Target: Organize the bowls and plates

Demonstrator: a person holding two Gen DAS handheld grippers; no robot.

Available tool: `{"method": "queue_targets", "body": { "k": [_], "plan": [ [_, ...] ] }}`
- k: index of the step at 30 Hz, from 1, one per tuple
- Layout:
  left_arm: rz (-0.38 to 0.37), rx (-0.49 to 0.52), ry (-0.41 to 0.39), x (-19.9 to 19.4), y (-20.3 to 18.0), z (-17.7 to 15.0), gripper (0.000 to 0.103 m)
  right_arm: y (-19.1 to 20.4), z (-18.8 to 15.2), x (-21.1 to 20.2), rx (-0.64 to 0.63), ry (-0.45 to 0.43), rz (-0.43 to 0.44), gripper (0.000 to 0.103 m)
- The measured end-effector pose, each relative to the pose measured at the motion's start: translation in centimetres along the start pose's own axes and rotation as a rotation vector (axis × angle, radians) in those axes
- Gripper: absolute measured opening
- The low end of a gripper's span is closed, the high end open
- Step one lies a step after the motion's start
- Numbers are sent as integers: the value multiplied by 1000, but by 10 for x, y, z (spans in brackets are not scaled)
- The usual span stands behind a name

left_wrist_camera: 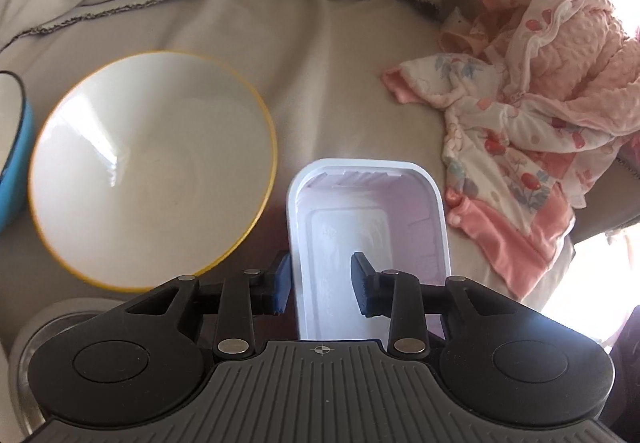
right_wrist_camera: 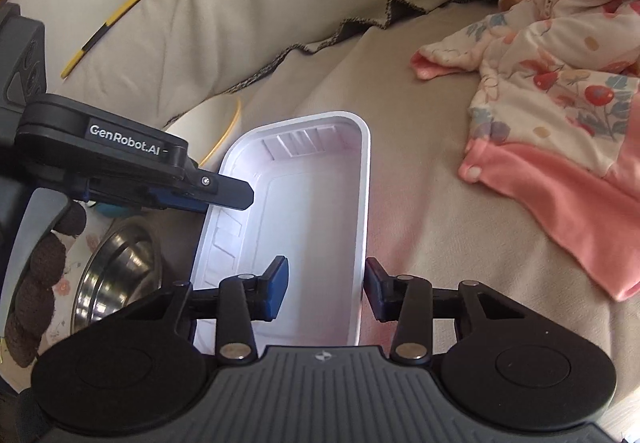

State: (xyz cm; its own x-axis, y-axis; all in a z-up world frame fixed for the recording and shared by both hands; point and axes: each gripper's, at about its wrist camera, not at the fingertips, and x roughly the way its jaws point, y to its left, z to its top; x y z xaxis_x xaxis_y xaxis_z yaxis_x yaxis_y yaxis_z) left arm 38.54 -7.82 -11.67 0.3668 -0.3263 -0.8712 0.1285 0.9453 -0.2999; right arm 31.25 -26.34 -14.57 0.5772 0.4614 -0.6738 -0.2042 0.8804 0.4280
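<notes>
A white rectangular plastic tray (left_wrist_camera: 384, 203) (right_wrist_camera: 312, 203) lies on the beige sofa cover. My left gripper (left_wrist_camera: 322, 283) is open and straddles the tray's left wall, one pad outside and one inside, with a clear gap. My right gripper (right_wrist_camera: 326, 287) is open over the tray's right wall; its outer pad sits close to the wall and the inner pad stands well off. In the right wrist view the left gripper (right_wrist_camera: 236, 199) reaches in over the tray's left rim. A white bowl with a yellow rim (left_wrist_camera: 152, 167) (right_wrist_camera: 208, 123) rests left of the tray.
A blue bowl (left_wrist_camera: 12, 147) shows at the left edge, and a steel bowl (left_wrist_camera: 40, 343) (right_wrist_camera: 116, 271) sits near the left. Pink floral baby clothes (left_wrist_camera: 540, 103) (right_wrist_camera: 560, 83) are heaped to the right. A hand in a dark knitted glove (right_wrist_camera: 40, 283) holds the left gripper.
</notes>
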Motion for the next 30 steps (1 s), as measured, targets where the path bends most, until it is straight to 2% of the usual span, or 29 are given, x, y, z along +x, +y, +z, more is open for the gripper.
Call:
{"method": "queue_targets", "body": {
  "k": [4, 7, 10, 14, 16, 18, 21, 23, 25, 26, 30],
  "plan": [
    [-43, -16, 57, 26, -14, 9, 35, -29, 13, 4, 53, 1, -46, 42],
    [-74, -28, 42, 31, -16, 5, 34, -37, 13, 4, 67, 3, -69, 43],
    [-179, -51, -32, 7, -11, -6, 32, -30, 6, -7, 38, -45, -133, 46],
    [-216, -21, -202, -62, 3, -32, 32, -6, 0, -32, -74, -154, -227, 48],
    [-200, -40, -281, -96, 20, -52, 32, 4, -1, -43, -92, -185, -225, 49],
    [-141, -70, -364, -123, 41, -75, 32, 17, -3, -52, -72, -181, -159, 50],
    [18, -132, -456, -152, 78, -112, 32, 42, -9, -50, -62, -123, -21, 52],
    [108, -191, -454, -157, 104, -133, 32, 61, -15, -39, -38, -66, 71, 55],
    [122, -292, -422, -154, 132, -150, 32, 82, -23, -24, -30, -7, 133, 56],
    [112, -334, -414, -152, 143, -157, 32, 92, -27, -16, -37, 12, 136, 56],
    [65, -386, -422, -146, 161, -172, 32, 126, -37, 3, -117, 32, 68, 56]
  ]
}}
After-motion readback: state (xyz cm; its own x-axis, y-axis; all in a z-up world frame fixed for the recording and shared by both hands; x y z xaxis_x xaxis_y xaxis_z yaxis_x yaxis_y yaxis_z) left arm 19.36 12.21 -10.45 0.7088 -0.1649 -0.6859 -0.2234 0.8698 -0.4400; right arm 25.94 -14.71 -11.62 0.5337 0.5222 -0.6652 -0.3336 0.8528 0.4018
